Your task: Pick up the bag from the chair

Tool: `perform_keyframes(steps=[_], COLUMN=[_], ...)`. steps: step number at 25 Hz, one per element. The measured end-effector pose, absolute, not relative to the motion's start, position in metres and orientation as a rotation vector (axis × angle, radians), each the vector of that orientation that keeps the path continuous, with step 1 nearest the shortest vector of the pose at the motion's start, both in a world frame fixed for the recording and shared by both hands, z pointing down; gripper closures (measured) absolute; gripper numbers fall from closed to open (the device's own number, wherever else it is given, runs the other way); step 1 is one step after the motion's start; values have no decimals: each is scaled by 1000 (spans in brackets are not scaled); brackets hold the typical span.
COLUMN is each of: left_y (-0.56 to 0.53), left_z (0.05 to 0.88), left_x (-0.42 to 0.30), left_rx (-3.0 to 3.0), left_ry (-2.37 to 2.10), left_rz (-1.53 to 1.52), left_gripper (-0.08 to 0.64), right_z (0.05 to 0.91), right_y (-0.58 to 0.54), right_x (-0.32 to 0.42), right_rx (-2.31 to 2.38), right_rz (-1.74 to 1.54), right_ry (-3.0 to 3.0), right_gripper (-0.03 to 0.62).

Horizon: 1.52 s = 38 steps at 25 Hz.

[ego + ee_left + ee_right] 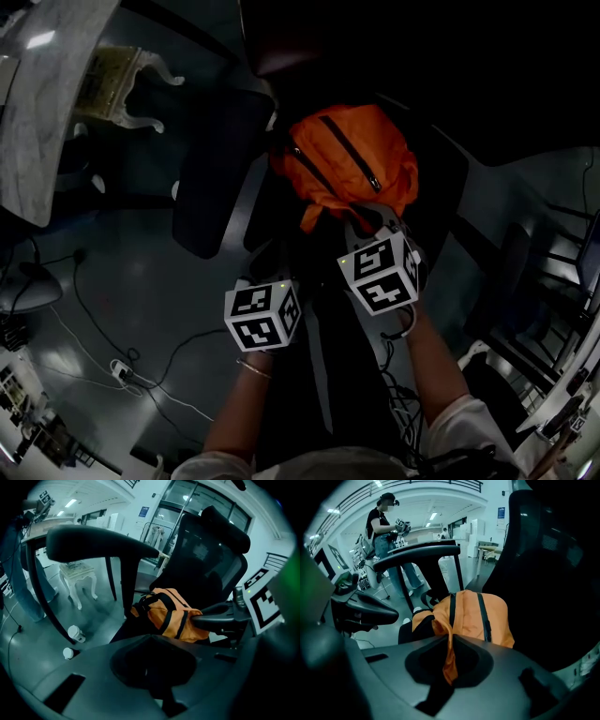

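Note:
An orange bag (352, 159) with black zips lies on the seat of a black office chair (216, 169). My right gripper (372, 214) is at the bag's near edge. In the right gripper view it (449, 639) is shut on a hanging orange strap (450, 660) of the bag (476, 616). My left gripper (267, 262) hangs to the left of it, short of the bag. In the left gripper view its jaws (150, 637) are together with nothing between them, and the bag (166, 613) lies beyond them beside the right gripper's marker cube (265, 599).
The chair's armrest (93, 543) and tall backrest (211, 559) stand around the bag. A white ornate side table (122, 84) and a marble tabletop (42, 103) are at the left. Paper cups (75, 632) and cables (122, 370) lie on the floor. A person (384, 531) stands far behind.

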State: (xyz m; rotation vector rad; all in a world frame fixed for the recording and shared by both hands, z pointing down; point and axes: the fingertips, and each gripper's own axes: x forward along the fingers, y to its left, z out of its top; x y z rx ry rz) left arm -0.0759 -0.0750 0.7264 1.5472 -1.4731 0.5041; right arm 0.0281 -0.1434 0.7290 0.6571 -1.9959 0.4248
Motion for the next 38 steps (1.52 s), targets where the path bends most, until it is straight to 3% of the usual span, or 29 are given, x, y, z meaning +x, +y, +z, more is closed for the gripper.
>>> perform_keyframes(steps=[38], left_y=[-136], left_z=[577], left_x=[-39], left_rx=[1768], left_ry=[-1483], left_rz=[459], left_gripper=[549], right_z=[593], right_y=[-191], right_x=[84], right_rx=[956], right_rz=[591], right_ry=[-2116], right_gripper=[552])
